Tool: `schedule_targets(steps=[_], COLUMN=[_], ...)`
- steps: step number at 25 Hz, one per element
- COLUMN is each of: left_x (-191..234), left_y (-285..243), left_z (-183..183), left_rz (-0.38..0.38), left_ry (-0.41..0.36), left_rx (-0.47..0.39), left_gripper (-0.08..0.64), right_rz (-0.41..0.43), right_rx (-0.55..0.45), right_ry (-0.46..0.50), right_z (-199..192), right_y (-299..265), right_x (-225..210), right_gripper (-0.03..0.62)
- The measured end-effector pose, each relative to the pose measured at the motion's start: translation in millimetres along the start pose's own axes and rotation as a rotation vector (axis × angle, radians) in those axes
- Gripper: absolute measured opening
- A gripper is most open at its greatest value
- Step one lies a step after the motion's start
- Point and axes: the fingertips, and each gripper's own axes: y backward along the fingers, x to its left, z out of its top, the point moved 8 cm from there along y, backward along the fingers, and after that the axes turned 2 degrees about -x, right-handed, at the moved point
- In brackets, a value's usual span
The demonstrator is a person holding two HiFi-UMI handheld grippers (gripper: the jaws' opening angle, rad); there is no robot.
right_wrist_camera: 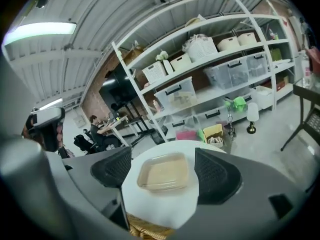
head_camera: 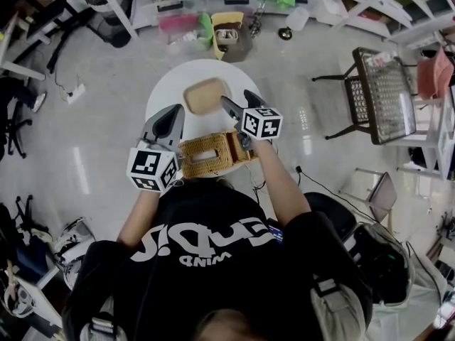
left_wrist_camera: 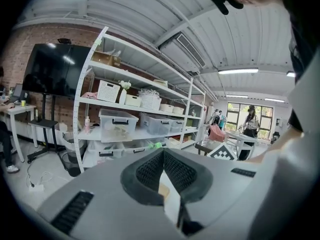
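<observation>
Holding your right gripper (head_camera: 234,98) with its jaws wide apart, you have it just beside the tan tray (head_camera: 205,95) on the round white table (head_camera: 165,84). Your left gripper (head_camera: 173,114) has its jaws pressed together on nothing, beside the wicker basket (head_camera: 207,155).

Counts by kind, head view first.

- Grippers: two, the left gripper (head_camera: 170,118) and the right gripper (head_camera: 242,102). Each carries one marker cube, so there are two cubes (head_camera: 151,168) in all.
- One round white table (head_camera: 167,91).
- One tray (head_camera: 206,95).
- One basket (head_camera: 208,155).
- One mesh chair (head_camera: 384,94).
- One yellow bin (head_camera: 216,27).

The left gripper view adds one dark screen (left_wrist_camera: 50,70) and two standing people (left_wrist_camera: 250,118) far off. The right gripper view adds one seated person (right_wrist_camera: 95,126) and one floor lamp (right_wrist_camera: 251,115).
</observation>
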Motion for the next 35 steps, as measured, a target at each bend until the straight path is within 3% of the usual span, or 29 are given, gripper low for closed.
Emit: schedule_targets(steps=[7, 13, 18, 35], left_x=[13, 20, 28, 37], left_y=[-10, -21, -29, -47], left_z=[-9, -16, -17, -28], left_rz=[-0.002, -0.003, -0.008, -0.03], left_ry=[0.007, 0.025, 0.036, 0.061], left_rx=[0.04, 0.078, 0.084, 0.104], left_gripper=[-0.003, -0.003, -0.003, -0.003], right_rz=[0.008, -0.003, 0.021, 0.032], right_rx=[0.146, 0.204, 0.319, 0.433], right_ry=[-0.024, -0.085, -0.117, -0.057], right_z=[-28, -33, -38, -43], right_y=[-42, -61, -77, -104], right_x=[-22, -42, -45, -59], right_gripper=[0.374, 0.367, 0.341, 0.293])
